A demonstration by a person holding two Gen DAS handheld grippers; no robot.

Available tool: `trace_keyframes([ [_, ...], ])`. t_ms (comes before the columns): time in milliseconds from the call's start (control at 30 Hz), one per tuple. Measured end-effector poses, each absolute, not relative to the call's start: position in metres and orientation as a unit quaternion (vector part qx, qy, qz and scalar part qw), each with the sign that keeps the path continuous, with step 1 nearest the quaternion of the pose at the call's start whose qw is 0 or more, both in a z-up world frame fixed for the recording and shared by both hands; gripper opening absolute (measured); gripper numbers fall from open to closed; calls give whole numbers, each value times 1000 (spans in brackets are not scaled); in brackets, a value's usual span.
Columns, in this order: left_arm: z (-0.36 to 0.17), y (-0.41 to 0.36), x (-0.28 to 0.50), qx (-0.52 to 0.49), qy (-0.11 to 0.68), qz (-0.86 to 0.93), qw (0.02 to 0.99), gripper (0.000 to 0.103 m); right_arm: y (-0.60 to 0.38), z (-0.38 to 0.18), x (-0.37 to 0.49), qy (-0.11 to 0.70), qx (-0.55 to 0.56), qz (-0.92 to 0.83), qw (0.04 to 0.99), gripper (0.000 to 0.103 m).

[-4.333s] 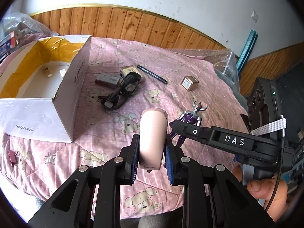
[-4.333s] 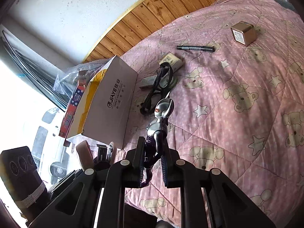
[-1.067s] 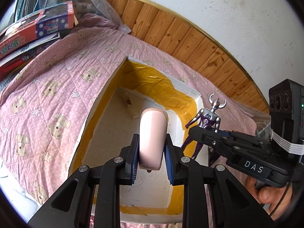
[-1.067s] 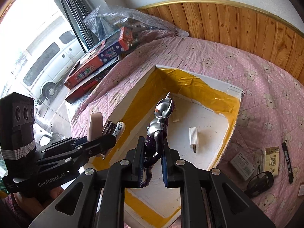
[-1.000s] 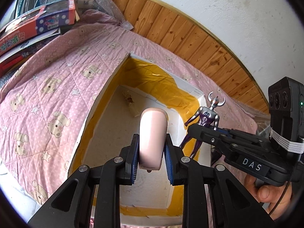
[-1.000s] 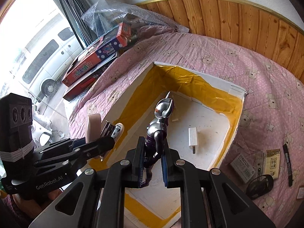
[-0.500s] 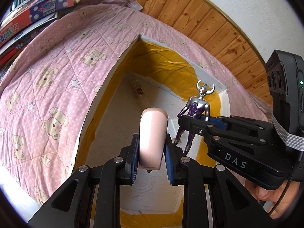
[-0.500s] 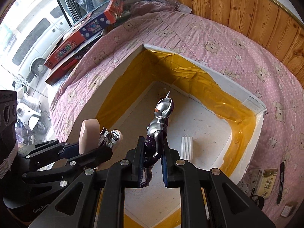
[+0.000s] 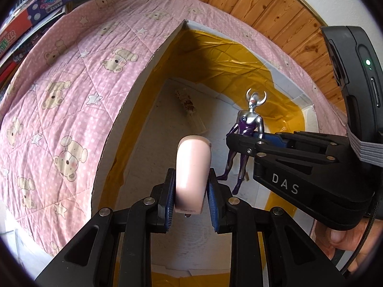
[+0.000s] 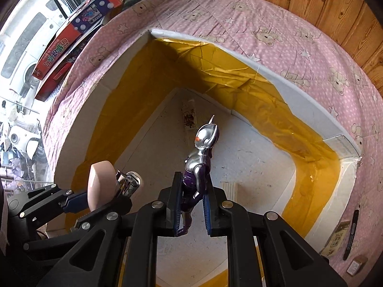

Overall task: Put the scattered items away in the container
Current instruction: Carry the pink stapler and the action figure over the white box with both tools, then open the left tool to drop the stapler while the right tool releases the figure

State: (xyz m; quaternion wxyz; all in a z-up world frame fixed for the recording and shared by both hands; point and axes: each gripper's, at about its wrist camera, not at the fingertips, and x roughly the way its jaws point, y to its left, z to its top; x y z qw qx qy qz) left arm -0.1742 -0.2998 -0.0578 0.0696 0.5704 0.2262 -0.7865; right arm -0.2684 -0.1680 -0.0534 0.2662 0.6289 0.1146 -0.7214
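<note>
Left gripper (image 9: 190,191): you have it clamped on a pale pink rounded case (image 9: 192,167), pads pressed to both of its sides, pointing steeply down over the open box.
Right gripper (image 10: 190,205): you hold it closed on the toy figure (image 10: 199,162), gripping it about the waist and legs, head up and away from the fingers.
Toy figure: silver and purple with a horned head; in the left view it hangs just right of the pink case, above the box floor.
Pink case: the right view shows a shiny metal part (image 10: 129,181) on its far side; what that part is cannot be made out clearly.
Box (image 10: 311,105): white cardboard, inner walls lined with yellow tape, sitting on the bed; both your grippers are above its opening.
Inside the box: a small white ribbed piece (image 10: 228,189) lies on the floor near the right wall, and a small printed packet (image 10: 189,117) lies toward the far corner.
Bed (image 9: 59,91): covered by a pink quilt with bears and stars.
Left on the bed: a black pen (image 10: 350,234), a labelled card (image 10: 336,238) and a small box (image 10: 356,264) lie beside the box's right side, near the bed's edge.
Far edge: coloured cartons (image 10: 79,26) are stacked beyond the bed's far left corner.
</note>
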Motion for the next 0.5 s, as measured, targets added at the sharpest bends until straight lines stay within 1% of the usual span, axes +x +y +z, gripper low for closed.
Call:
trace_keyframes([
  [200,-65,-301,-180,581,213,-781,82,26,-169,-61,-278,114,635,-724,244,18],
  [267,-64,-303,-179,579,215,-782,80,27,-166,-61,-281,108,635,-728,236,24],
  [500,-48,-304,-170,564,200,-797,84,29,-155,-51,-267,99,624,-735,245,24],
])
